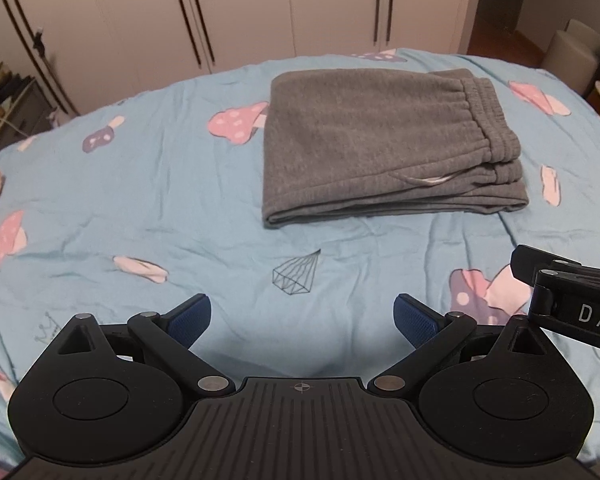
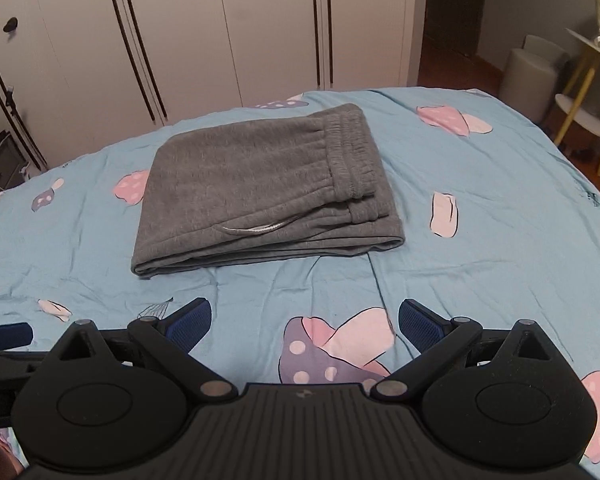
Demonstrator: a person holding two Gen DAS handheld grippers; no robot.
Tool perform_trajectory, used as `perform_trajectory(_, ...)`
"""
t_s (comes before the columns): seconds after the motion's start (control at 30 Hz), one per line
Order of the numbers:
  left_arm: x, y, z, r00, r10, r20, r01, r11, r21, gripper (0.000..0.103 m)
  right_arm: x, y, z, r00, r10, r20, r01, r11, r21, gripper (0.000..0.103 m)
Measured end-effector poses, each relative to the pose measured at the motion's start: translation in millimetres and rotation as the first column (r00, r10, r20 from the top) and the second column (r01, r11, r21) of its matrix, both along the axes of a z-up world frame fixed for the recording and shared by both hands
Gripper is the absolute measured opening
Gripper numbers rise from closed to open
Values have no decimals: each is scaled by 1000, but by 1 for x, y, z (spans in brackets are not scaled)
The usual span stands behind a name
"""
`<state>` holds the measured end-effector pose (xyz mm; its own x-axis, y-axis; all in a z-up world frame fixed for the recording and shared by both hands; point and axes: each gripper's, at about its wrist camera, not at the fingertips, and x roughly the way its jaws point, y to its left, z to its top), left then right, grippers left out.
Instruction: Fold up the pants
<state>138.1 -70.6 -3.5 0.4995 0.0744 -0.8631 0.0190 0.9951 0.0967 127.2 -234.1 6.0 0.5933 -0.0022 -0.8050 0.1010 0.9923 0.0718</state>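
left gripper (image 1: 302,322) jaws spread, empty | right gripper (image 2: 304,322) jaws spread, empty, both low over the bedsheet (image 2: 480,208) | grey pants (image 2: 260,188) lie folded at 12 o'clock, waistband at 1 o'clock | step: folding looks finished | next: probably just withdraw, or square the stack's edges

Folded grey sweatpants (image 2: 260,184): thick fleecy knit, matt, slightly fuzzy, ribbed elastic waistband. Light blue mushroom-print bedsheet (image 1: 140,184): thin woven cloth, matt, creased. Left black plastic gripper (image 1: 303,318): matt, faintly grainy body, ribbed top plate, dull metal pivot pins, blue textured rubbery finger pads (image 1: 416,320). Right black plastic gripper (image 2: 305,320): same matt plastic, same meshed blue pads (image 2: 190,322). Cream wardrobe doors (image 2: 228,32): smooth, low sheen.
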Motion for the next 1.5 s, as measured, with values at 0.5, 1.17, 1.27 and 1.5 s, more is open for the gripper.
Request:
perform_trajectory(0.5, 13, 3, 2, 999, 39, -8, -39, 999, 1, 101, 11, -2, -4, 1000, -3, -31, 2, 999, -46, 100)
perform_trajectory(1.17, 12, -1, 4, 999, 27, 17, -28, 999, 43, 101, 11, -4, -5, 999, -4, -43, 2, 999, -43, 100)
perform_trajectory(1.27, 12, -1, 4, 999, 26, 18, -27, 999, 44, 101, 11, -4, -5, 999, -5, -44, 3, 999, -43, 100)
perform_trajectory(1.5, 12, -3, 6, 999, 18, 26, -20, 998, 55, 101, 10, -3, -4, 999, -3, -46, 0, 999, -50, 100)
